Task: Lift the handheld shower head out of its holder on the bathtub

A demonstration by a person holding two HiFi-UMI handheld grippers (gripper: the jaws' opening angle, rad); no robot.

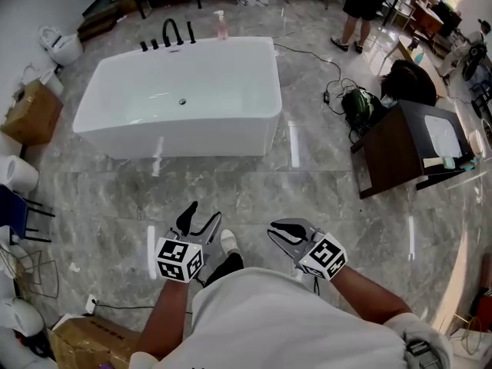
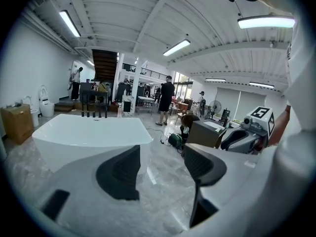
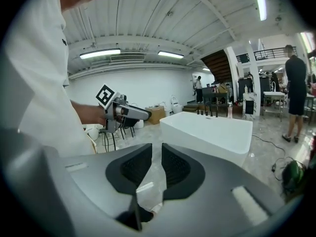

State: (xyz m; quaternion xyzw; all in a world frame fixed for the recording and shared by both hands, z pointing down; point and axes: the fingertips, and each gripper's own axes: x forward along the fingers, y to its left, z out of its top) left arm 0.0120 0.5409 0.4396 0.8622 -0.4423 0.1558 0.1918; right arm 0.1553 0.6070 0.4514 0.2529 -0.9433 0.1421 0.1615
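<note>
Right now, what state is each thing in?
Left gripper: open, empty.
Right gripper: shut, empty.
Tub: no water visible in it.
Shower head: not lifted, upright on the tub's far rim.
Bottle: upright on the far rim.

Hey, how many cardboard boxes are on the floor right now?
2. One cardboard box sits just left of the bathtub. A second cardboard box is at the bottom left, beside the person. More may be hidden outside the view.
</note>
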